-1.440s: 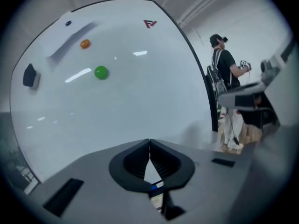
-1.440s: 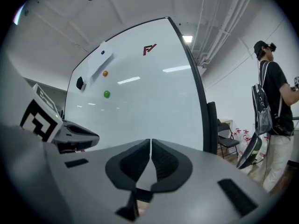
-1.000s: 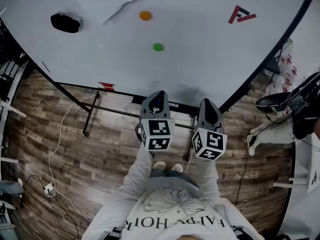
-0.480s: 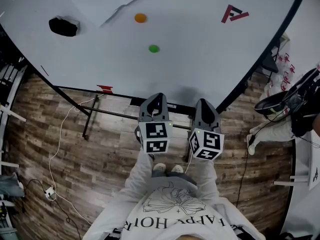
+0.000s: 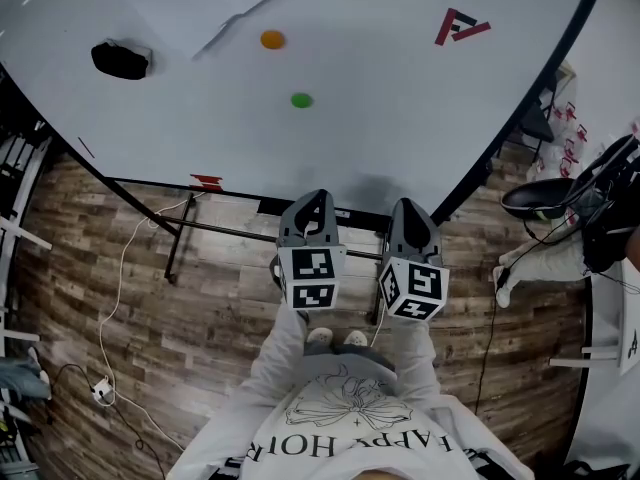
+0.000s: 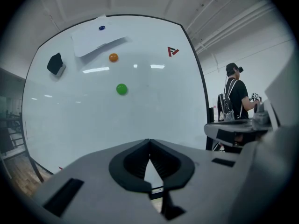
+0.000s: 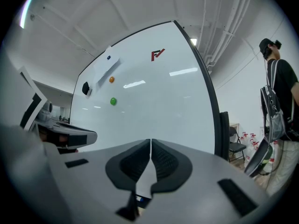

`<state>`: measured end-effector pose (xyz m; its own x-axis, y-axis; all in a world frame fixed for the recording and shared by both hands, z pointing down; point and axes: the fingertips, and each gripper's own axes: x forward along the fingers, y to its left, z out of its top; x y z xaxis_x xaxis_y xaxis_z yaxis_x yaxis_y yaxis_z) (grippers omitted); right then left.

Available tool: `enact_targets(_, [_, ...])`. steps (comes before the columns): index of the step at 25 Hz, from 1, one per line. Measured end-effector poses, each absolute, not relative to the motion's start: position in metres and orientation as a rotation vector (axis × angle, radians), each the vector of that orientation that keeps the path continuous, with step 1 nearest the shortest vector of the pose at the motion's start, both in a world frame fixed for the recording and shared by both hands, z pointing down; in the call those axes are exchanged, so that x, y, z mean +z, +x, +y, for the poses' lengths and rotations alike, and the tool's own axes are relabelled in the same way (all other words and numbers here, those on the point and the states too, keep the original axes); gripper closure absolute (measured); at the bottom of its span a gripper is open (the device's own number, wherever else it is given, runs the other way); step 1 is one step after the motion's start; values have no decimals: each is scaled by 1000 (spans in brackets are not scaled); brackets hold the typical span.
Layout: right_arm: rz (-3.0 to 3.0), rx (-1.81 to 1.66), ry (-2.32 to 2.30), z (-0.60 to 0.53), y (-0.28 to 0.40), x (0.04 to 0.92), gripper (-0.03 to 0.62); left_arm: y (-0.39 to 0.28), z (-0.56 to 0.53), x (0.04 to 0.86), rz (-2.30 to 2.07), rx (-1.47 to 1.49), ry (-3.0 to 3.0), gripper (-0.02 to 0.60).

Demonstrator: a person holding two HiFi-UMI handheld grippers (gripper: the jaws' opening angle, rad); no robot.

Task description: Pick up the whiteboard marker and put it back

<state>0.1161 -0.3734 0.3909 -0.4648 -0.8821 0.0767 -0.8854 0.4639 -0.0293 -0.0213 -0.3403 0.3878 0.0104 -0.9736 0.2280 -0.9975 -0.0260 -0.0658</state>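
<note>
Both tools are held side by side in front of the whiteboard (image 5: pixel 400 128), pointed roughly level at its lower part and well short of it. The left hand-held gripper (image 5: pixel 316 204) is seen with its jaws brought together on nothing; the right hand-held gripper (image 5: pixel 412 210) is likewise closed and empty.

No whiteboard marker can be made out with certainty; a small red thing (image 5: pixel 207 181) is seen at the board's lower edge, off to the left of both grippers, and it may be the marker lying at its resting place (it is too small for that to be settled). Higher on the board a black eraser (image 5: pixel 120 60), an orange magnet (image 5: pixel 272 40), a green magnet (image 5: pixel 301 100) and a sheet of paper (image 5: pixel 190 8) are fixed, all well apart from the grippers.

Two stages are fitted by this scene: the marker lying at the edge to be lifted, or lying there again once returned; in either case both grippers are empty and apart from it, so the step in hand cannot be fixed.

For either stage, the board's face is best given a margin, so that magnets and paper are not brushed. A thin thing on a narrow edge is judged to be best taken across its barrel near the middle, with the jaws square to it, so that it is neither tipped nor rolled off.
</note>
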Motion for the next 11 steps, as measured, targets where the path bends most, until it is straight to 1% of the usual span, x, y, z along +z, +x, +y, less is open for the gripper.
enact_targets(11, [-2639, 100, 1603, -371, 119, 392, 585, -20, -335, 387, -2106, 313, 2158, 575])
